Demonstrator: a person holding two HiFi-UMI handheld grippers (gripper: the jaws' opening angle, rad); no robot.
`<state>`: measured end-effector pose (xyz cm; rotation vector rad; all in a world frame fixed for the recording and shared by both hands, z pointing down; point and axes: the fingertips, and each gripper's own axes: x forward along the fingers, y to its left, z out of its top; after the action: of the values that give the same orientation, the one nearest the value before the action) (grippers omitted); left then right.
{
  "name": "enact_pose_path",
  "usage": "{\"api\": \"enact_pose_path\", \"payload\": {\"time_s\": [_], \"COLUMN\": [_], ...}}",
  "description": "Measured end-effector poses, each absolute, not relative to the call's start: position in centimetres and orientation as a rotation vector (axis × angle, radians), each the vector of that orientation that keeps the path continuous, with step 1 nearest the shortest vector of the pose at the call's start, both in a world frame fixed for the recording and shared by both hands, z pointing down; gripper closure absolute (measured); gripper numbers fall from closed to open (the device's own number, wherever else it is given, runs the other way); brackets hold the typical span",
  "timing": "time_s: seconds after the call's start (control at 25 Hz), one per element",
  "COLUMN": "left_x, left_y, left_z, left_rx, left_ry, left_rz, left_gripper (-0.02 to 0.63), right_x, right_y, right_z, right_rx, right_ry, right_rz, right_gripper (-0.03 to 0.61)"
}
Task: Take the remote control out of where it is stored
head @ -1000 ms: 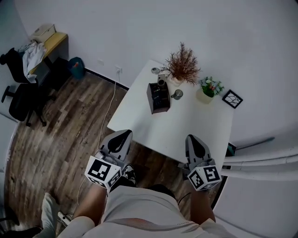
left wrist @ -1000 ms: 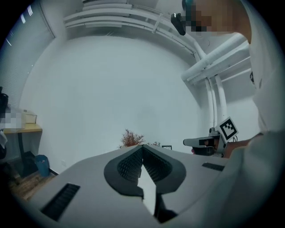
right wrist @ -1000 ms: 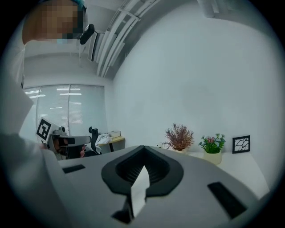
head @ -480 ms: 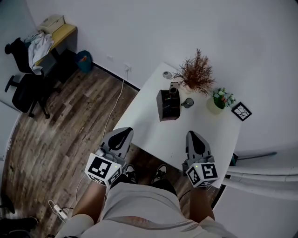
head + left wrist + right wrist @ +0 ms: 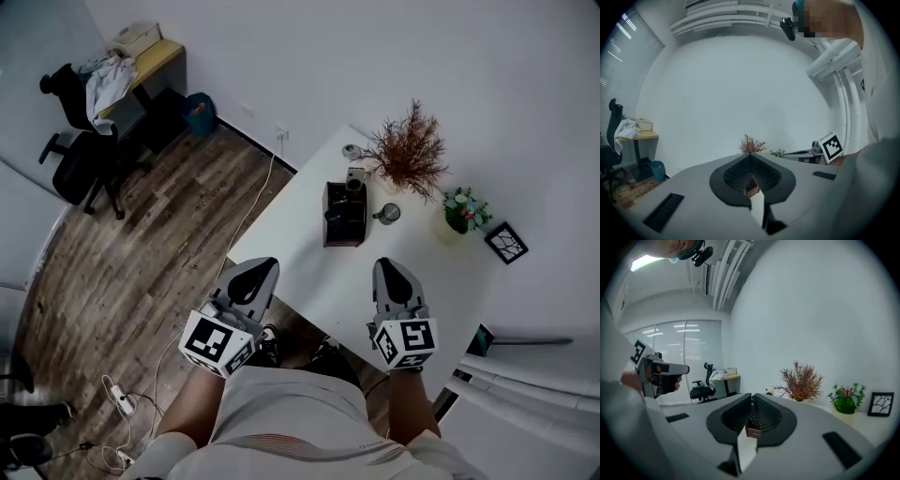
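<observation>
Claws: both mine, both clenched on nothing. My left claw [image 5: 262,267] and right claw [image 5: 385,266] have their jaws pressed together at the tips and sit at the near edge of the white rectangular tabletop [image 5: 314,258].
Remote control: the dark slim remote control [image 5: 753,420], dotted with rows of small buttons, stands upright in the dark brown open-topped box [image 5: 343,217] mid-tabletop, well apart from both claws.
Head view only: the wood-plank floor [image 5: 141,272], a white power strip [image 5: 120,401] with its cable, and a blue bin [image 5: 199,111] by the wall.
Left claw view only: my right claw's black-and-white marker cube [image 5: 831,146], off to the right. The box shows only as a sliver through the slit below the jaw tips.
Right claw view only: window blinds [image 5: 689,348] behind my left claw, and the buttons on the remote.
Writing: a pale strip of print runs along the box front, too small to read. The cubes carry only square patterns.
Around the box: a dried russet twig plant [image 5: 412,155] stands behind it and a small metal cup [image 5: 387,214] just to its right. Green potted flowers [image 5: 460,210] and a black square picture frame [image 5: 506,242] are further right.
Room: a black office chair [image 5: 80,159] stands beside a yellow-topped desk [image 5: 155,61].
In the way: only tabletop lies between my claws and the box front.
</observation>
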<state>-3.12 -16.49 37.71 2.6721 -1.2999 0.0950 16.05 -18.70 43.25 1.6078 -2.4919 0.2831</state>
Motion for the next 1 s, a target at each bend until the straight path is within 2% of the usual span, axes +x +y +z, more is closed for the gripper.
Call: {"api": "enact_pose_path", "payload": {"time_s": [0.2, 0.32, 0.56, 1.0], "left_x": [-2.8, -3.6, -6.7, -10.7], "left_y": [-16.0, -16.4, -16.2, -16.4], "left_z": [38.7, 38.8, 40.2, 42.1], "left_rx": [2.671, 2.671, 2.613, 2.541], "left_ry": [-1.278, -1.288, -1.33, -1.362], "left_rz": [0.12, 0.135, 0.147, 0.162], "left_gripper": [0.606, 0.606, 0.606, 0.606], "right_x": [15.3, 14.4, 11.8, 7.7], "right_y": [-20.1, -21.5, -25.1, -30.0], "right_z": [44.4, 45.7, 48.9, 54.6], "right_rx": [1.583, 1.566, 1.549, 1.514], "right_ry": [-2.443, -2.397, -2.267, -2.13], "right_rz": [0.239, 0.231, 0.13, 0.125], "right_gripper": [0.556, 0.466, 0.394, 0.36]}}
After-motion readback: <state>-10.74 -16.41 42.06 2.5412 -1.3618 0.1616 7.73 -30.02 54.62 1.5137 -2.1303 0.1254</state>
